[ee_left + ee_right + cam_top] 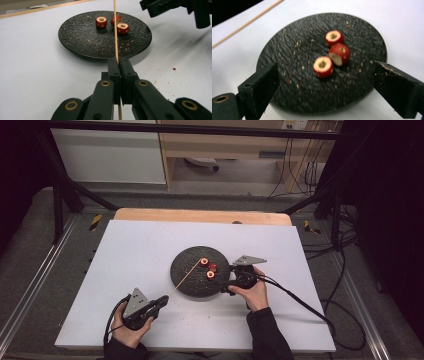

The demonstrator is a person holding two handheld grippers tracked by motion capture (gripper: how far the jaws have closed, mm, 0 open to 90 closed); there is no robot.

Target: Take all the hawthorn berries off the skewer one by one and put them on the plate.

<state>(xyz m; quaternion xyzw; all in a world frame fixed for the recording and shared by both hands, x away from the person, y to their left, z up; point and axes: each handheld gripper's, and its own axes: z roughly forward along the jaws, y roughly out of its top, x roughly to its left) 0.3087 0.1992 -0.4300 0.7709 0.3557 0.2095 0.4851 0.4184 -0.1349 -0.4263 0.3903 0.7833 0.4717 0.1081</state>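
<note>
White table top [130, 270] | round black textured plate [187, 275] at centre, carrying three red cored fruit pieces [333, 53] | left gripper [119, 62] clamped on thin wooden skewer [115, 30] aimed over plate | right gripper [324, 82] at plate's edge, jaws spread wide, nothing between.

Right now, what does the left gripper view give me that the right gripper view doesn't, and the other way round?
Left gripper view alone: the left gripper, jaws shut on the thin wooden skewer, and crumbs on the white table.

Right gripper view alone: the right gripper, jaws wide apart with nothing between them, hanging over the plate's near edge.

Both: the round black textured plate carrying three red cored fruit pieces, plus the skewer.
</note>
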